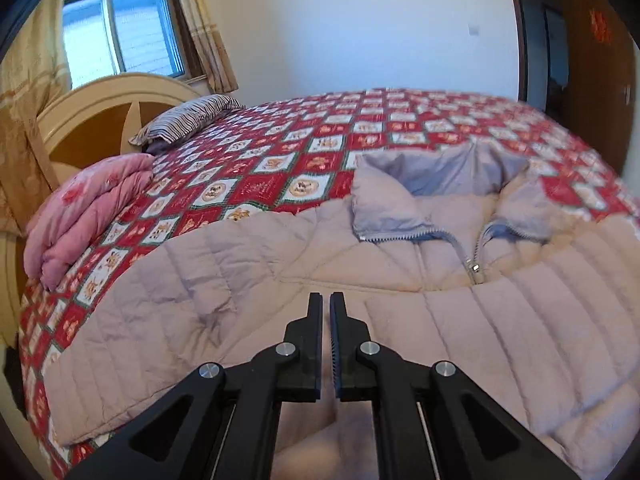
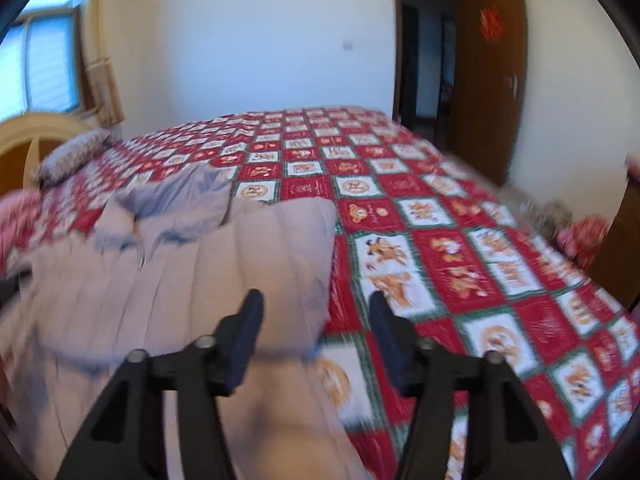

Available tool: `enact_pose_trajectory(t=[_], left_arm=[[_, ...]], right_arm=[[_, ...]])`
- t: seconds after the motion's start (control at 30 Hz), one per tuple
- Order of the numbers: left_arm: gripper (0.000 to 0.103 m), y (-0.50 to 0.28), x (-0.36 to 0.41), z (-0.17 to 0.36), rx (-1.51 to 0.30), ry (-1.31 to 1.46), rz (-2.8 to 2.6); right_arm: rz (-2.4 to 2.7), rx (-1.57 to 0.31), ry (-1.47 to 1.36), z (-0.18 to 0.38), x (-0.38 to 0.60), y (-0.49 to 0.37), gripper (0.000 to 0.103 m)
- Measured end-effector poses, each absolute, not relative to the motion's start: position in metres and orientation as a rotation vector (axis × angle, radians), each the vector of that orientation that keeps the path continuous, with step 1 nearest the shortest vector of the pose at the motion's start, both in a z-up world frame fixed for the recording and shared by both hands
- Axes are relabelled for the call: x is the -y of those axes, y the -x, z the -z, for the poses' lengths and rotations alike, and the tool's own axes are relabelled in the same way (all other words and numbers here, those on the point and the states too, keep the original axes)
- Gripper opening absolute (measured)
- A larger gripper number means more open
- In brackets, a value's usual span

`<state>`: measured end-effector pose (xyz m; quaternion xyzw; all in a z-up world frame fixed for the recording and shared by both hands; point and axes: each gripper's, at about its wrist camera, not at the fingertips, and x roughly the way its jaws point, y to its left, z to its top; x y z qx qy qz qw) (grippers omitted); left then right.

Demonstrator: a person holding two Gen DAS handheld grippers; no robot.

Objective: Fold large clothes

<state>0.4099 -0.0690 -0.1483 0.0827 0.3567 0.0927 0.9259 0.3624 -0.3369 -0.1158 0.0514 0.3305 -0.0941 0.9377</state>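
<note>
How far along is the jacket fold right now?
Partly done: in the right wrist view one side of the pale quilted jacket already lies folded in over the body. In hand: nothing visibly; the left tongs are shut above it, the right tongs stand open over its folded edge. Left: the other sleeve lies spread out, and the collar is open.

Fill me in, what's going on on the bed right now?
A person with a hand-held gripper in each hand is folding a pale pink puffer jacket spread on the red patchwork bedspread. The left hand-held gripper is shut above the jacket's front, with nothing visibly pinched. The right hand-held gripper is open over the jacket's right edge, where a sleeve or side panel already lies folded in. The right view is blurred.
</note>
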Motion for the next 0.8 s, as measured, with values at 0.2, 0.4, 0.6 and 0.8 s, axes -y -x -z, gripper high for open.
enact_pose_trajectory(t=[0.2,0.4,0.6,0.8], left_arm=[[0.003,-0.434,0.061,0.210,-0.814,-0.261,-0.271],[0.003,-0.442,0.050,0.227,-0.848,-0.240,-0.241],[0.003,-0.445,0.058,0.234,-0.846,-0.294,-0.265],[0.004,-0.446,0.053,0.232,-0.848,-0.270,-0.256]], right_arm=[[0.099,-0.773,-0.084,0.150,0.317,-0.426,0.053],[0.103,-0.830,0.012,0.206,0.293,-0.432,0.054],[0.123,-0.830,0.052,0.207,0.291,-0.429,0.055],[0.134,-0.834,0.076,0.212,0.288,-0.435,0.055]])
